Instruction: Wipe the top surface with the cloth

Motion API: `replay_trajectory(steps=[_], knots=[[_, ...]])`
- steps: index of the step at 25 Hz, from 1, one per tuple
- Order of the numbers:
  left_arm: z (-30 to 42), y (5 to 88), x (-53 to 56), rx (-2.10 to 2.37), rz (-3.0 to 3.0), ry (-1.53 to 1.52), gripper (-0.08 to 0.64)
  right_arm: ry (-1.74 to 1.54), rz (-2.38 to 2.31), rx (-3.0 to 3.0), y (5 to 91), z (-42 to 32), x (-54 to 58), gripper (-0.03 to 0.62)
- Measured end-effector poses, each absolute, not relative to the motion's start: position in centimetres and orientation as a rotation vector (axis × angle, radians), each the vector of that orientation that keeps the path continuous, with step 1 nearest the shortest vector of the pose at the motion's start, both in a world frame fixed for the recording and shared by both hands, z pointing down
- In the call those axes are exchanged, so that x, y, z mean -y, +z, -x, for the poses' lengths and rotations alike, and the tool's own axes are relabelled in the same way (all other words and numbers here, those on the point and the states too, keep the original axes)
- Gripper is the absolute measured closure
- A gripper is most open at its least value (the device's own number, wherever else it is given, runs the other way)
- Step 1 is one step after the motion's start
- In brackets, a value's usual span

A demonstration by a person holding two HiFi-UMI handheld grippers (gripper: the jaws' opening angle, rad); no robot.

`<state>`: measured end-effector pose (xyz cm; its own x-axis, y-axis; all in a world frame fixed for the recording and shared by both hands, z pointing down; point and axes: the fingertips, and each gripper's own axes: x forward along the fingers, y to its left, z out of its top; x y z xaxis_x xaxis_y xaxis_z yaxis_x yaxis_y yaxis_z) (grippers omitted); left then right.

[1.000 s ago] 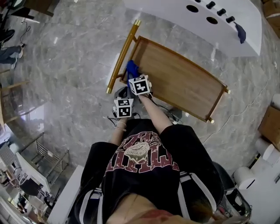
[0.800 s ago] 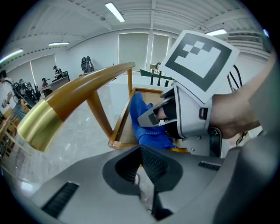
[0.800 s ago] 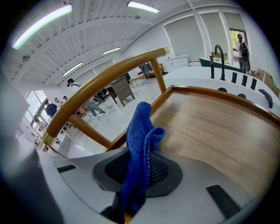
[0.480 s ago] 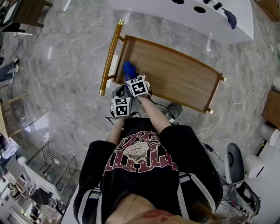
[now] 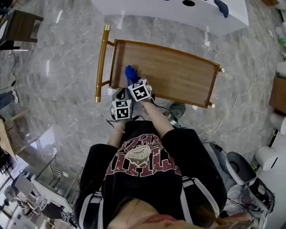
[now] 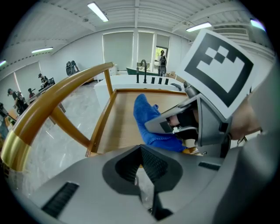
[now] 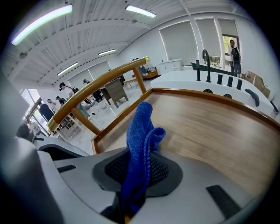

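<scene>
A wooden cart top [image 5: 178,71] with a raised rim stands in front of me in the head view. A blue cloth [image 5: 131,73] rests on its near-left part, close to the gold handle [image 5: 101,62]. My right gripper [image 5: 134,80] is shut on the cloth. In the right gripper view the cloth [image 7: 141,127] rises from between the jaws of the right gripper [image 7: 138,165] over the wooden top [image 7: 210,127]. My left gripper [image 5: 121,95] hangs just off the cart's near edge, shut and empty. The left gripper view shows the left gripper [image 6: 140,153], with the cloth [image 6: 146,120] ahead.
A white counter [image 5: 147,10] with black taps stands beyond the cart. Grey marble floor [image 5: 58,98] surrounds it, with a cable [image 5: 232,107] trailing at the right. Equipment and a chair [image 5: 241,167] crowd the lower right. People stand far off in the room.
The head view has swung, so the cart now sits higher and more level in the picture. The right gripper with the cloth lies a little farther from the handle end.
</scene>
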<state>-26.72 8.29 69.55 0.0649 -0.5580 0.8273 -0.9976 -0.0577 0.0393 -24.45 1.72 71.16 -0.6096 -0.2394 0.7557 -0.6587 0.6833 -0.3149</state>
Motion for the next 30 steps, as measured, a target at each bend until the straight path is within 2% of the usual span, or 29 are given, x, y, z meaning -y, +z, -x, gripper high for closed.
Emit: replay_trajectory(steps=[30], knots=[[17.3,71.2,-5.4,1.335,-1.879,0.990,0.512,0.792,-0.870,2.130,71.7,13.3,-1.2,0.503]])
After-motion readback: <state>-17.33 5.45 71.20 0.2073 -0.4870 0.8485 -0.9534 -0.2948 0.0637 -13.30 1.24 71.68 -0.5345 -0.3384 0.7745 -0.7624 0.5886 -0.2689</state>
